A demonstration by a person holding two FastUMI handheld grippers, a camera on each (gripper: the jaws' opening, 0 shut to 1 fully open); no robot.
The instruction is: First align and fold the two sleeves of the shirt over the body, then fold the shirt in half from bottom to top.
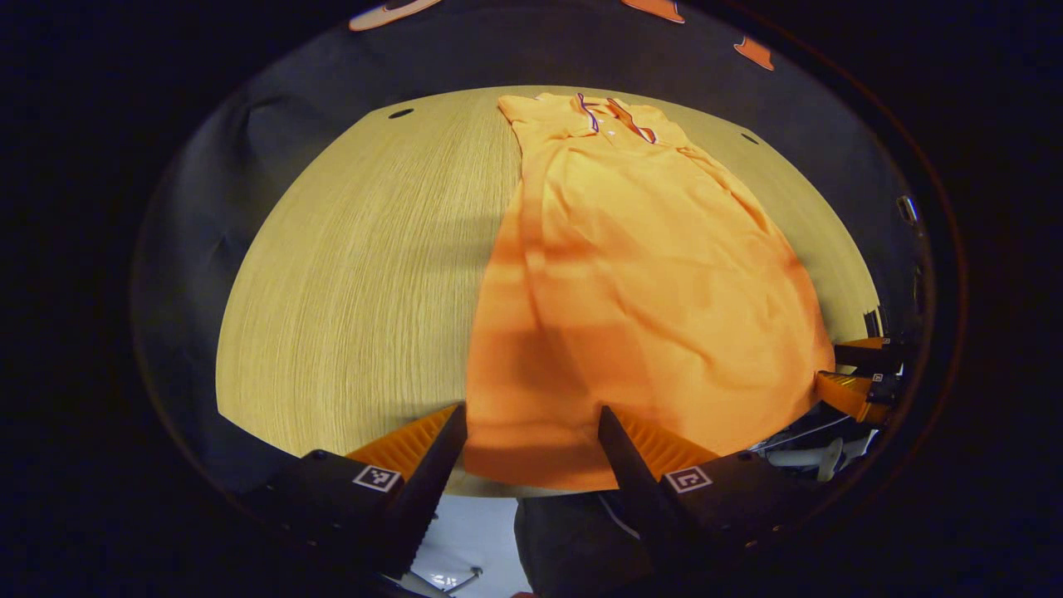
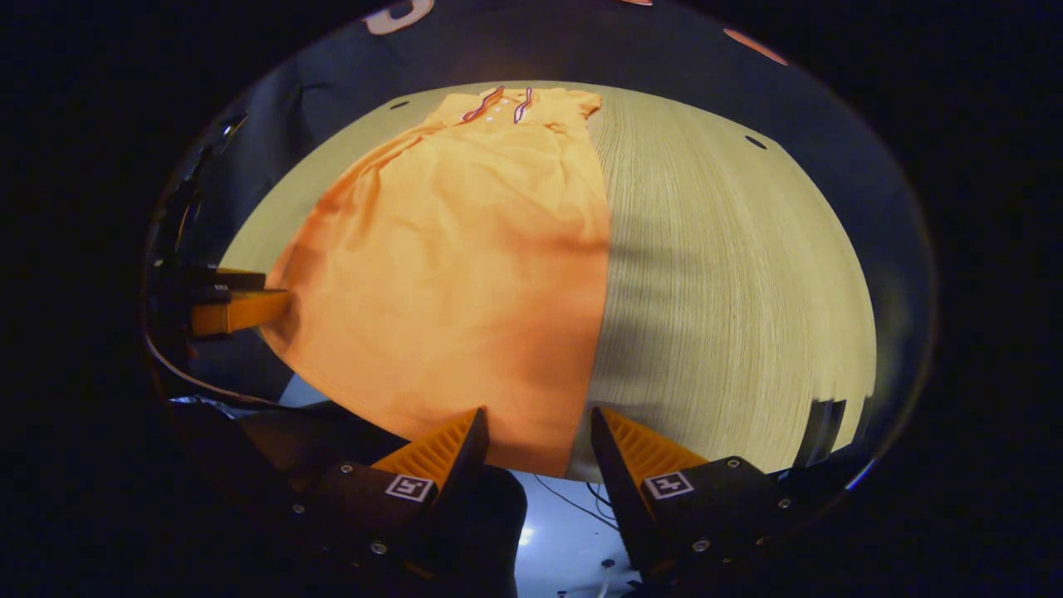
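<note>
Orange shirt [image 1: 648, 282] spread flat on the pale wooden table [image 1: 357, 282], collar [image 1: 614, 116] at the far end, hem at the near edge, both sleeves already folded in over the body so the outline runs as one long narrow panel. Left gripper [image 1: 531, 440] poised at the shirt's near hem, at its left corner, fingers spread wide apart with fabric showing between them (whether either finger actually touches the cloth cannot be told). Right gripper [image 2: 538, 436] at the shirt's other near corner, fingers likewise apart, straddling the shirt's side edge where cloth meets bare wood. Seen from the right gripper view, the left gripper [image 2: 237, 311] at the far side of the hem, tips just at the fabric's edge; seen from the left gripper view, the right gripper [image 1: 855, 378] beside the shirt's opposite corner. Shadow bands across the lower half of the shirt. Small dark holes [image 1: 400, 113] in the table beyond the collar, well apart from the cloth. Nothing lying on top of the shirt.
</note>
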